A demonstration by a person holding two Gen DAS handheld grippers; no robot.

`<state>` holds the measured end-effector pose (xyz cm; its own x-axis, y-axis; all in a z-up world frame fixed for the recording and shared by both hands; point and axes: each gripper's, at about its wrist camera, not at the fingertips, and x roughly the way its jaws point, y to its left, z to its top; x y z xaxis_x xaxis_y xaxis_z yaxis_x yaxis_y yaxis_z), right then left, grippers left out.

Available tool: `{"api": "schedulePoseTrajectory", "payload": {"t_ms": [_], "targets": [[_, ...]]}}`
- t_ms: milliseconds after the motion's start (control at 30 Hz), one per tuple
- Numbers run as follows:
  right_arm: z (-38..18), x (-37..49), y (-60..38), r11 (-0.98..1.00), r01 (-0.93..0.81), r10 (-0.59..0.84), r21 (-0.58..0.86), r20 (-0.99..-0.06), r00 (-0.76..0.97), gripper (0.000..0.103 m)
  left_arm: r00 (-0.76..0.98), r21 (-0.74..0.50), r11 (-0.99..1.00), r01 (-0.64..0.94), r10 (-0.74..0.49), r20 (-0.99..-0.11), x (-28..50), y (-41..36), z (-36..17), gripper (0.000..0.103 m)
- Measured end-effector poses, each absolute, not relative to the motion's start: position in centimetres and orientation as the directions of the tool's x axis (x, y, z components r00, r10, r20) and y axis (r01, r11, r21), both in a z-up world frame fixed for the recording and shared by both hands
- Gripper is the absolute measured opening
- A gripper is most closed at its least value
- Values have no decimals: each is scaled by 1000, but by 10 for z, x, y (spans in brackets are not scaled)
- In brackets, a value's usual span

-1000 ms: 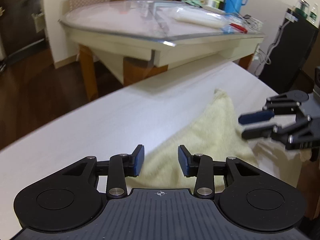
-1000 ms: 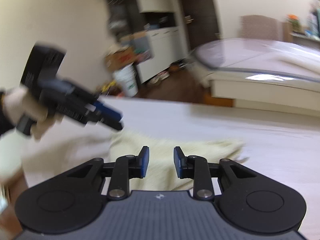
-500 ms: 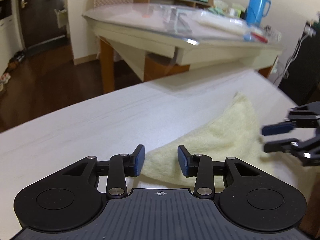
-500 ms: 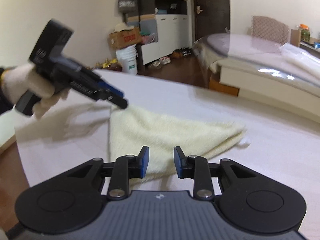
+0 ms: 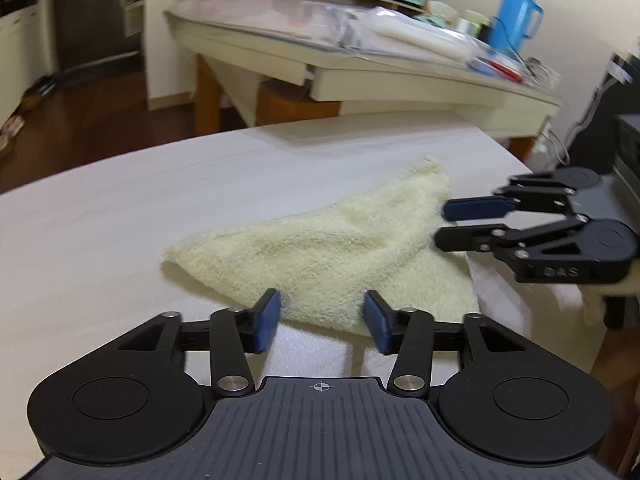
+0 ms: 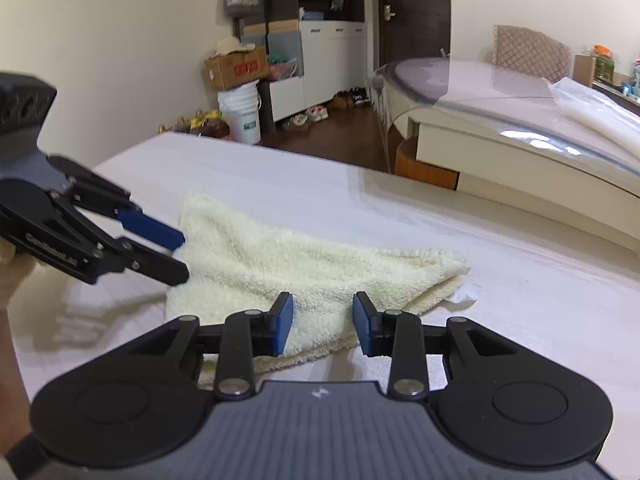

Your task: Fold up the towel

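Your pale yellow towel (image 5: 340,248) lies folded on the white table (image 5: 120,216), its near edge just ahead of your left gripper (image 5: 322,316) and right gripper (image 6: 322,322), both jaws opening around nothing.

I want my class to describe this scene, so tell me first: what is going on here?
A person with a black two-finger gripper in each hand is folding a pale yellow terry towel on a white table. The towel lies already doubled over. The left gripper and the right gripper hover at its edges, jaws opening, gripping nothing.
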<state>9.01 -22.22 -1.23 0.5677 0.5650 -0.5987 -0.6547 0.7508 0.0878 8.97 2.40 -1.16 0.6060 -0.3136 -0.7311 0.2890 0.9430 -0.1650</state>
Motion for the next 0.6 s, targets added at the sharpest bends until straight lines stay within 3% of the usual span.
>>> {"api": "schedulePoseTrajectory", "payload": {"t_ms": [233, 400, 600], "targets": [[-2, 55, -244, 783, -608, 560, 129, -569, 601, 44, 659, -161, 977, 136, -211, -722, 73, 16, -7, 72], [-3, 29, -255, 806, -572, 544, 150, -566, 619, 46, 703, -195, 979, 64, -183, -687, 49, 10, -3, 91], [-2, 5, -261, 814, -555, 545, 171, -555, 629, 51, 728, -215, 976, 38, -174, -663, 20, 2, -4, 93]]}}
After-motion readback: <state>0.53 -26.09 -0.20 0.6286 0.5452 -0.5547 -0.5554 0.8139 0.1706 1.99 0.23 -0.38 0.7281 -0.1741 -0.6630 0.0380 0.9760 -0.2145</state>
